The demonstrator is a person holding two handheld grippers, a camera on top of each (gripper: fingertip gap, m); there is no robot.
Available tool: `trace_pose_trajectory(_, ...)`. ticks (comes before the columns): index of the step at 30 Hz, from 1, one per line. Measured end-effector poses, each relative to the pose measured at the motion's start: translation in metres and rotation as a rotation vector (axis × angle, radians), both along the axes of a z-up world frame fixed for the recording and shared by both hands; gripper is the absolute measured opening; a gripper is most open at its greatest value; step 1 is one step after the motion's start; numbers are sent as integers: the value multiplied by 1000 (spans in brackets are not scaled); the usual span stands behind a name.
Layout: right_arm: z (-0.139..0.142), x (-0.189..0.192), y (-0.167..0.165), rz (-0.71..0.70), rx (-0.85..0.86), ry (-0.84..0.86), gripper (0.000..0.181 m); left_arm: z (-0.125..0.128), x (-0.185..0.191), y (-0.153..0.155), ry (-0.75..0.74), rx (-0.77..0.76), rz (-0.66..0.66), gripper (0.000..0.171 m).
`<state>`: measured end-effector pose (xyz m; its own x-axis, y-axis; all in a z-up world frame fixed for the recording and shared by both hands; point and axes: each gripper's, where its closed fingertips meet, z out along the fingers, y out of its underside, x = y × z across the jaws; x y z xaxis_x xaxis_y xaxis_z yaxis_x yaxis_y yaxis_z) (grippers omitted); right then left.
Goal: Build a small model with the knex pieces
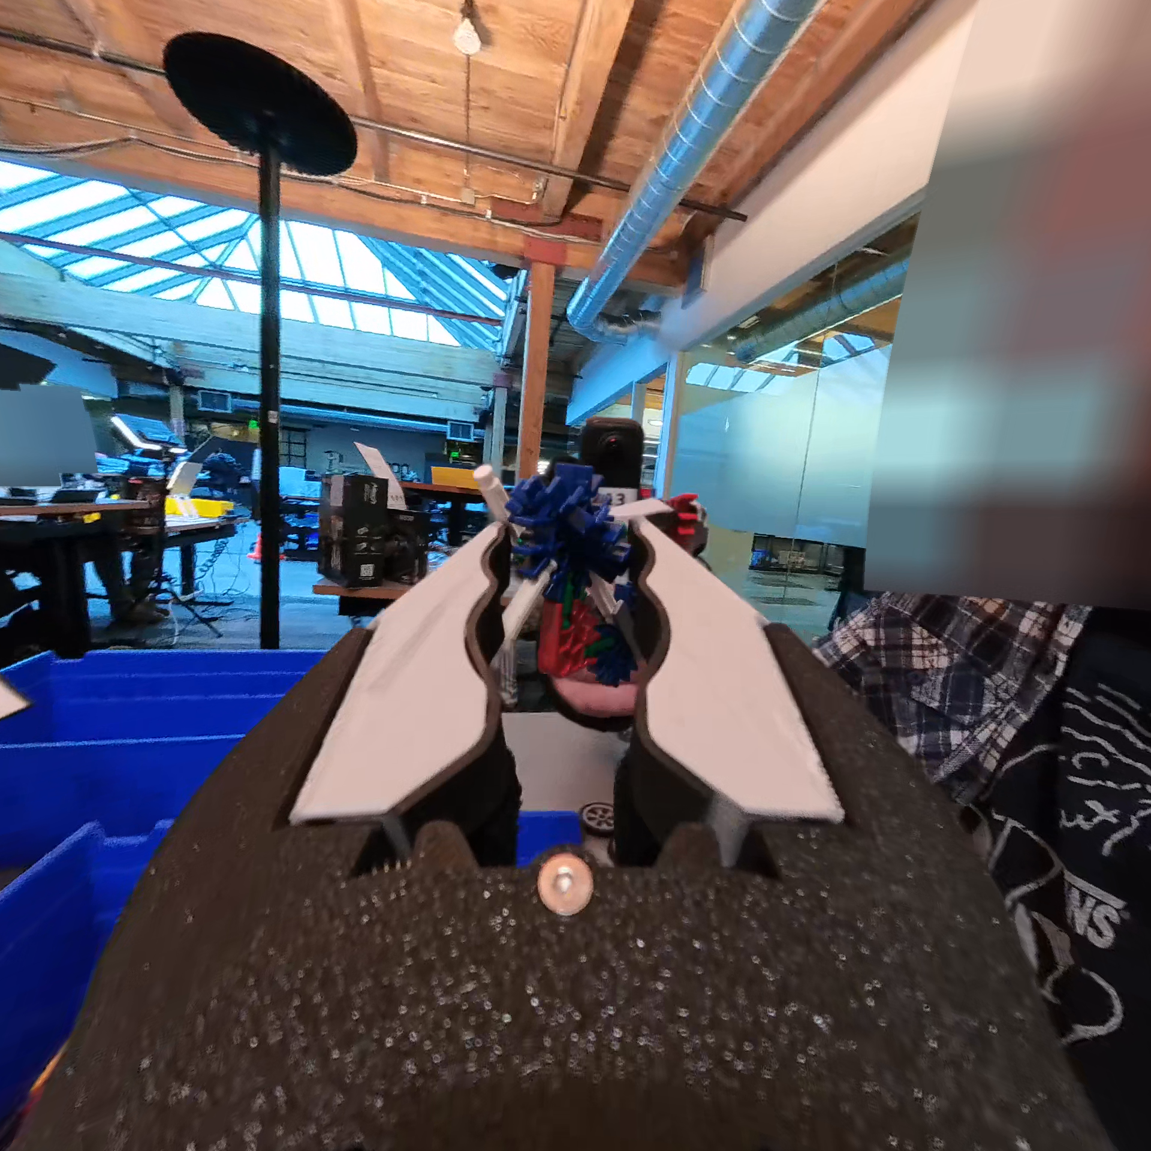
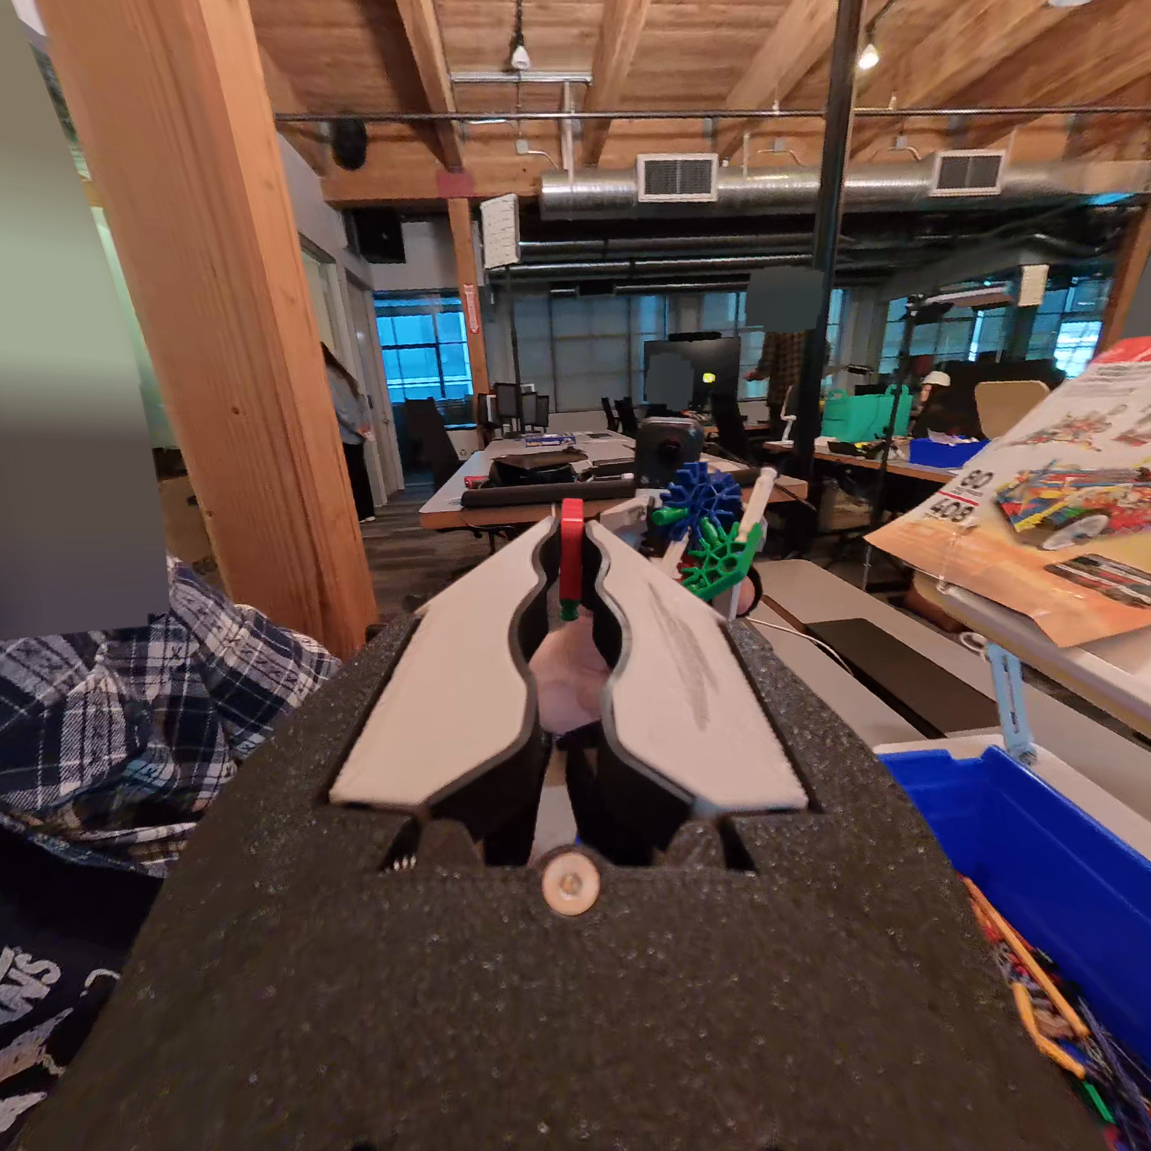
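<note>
Left gripper (image 1: 570, 542) raised in the air, its white fingers (image 1: 436, 629) clamped around a cluster of toy building pieces (image 1: 576, 579): blue spoked connectors on top, red and green parts below, white rods poking out. Right gripper (image 2: 572, 548) facing it, close by, fingers (image 2: 660, 629) pinched on a small red piece (image 2: 571, 554) with a green rod tip (image 2: 567, 609) at its lower end. Just beside that red piece, to the right in the right wrist view, the same cluster again, showing a blue wheel-shaped connector (image 2: 701, 495) and a green fan-shaped connector (image 2: 722, 560); touching or apart, hard to tell. Below the grippers, blue bins (image 1: 93, 747), one holding mixed colourful pieces (image 2: 1052, 1021). Printed booklet (image 2: 1059, 498) propped on a raised lid at right. Plaid sleeve (image 2: 124, 697) beside the grippers. Behind, a workshop with wooden beams (image 2: 205, 311).
</note>
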<state>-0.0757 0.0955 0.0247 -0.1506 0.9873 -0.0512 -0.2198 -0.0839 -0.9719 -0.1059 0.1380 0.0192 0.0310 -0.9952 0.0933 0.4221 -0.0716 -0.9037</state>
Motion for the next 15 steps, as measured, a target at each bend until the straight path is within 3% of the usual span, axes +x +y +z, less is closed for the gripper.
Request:
trace_pose_trajectory(9,-11,14,45,-58,-216,-39,5,0,-16,15,22,-27,91,36)
trace_pose_trajectory(15,-28,8,55,-129,-195,-137,5,-13,-11,20,140,-36,130,37)
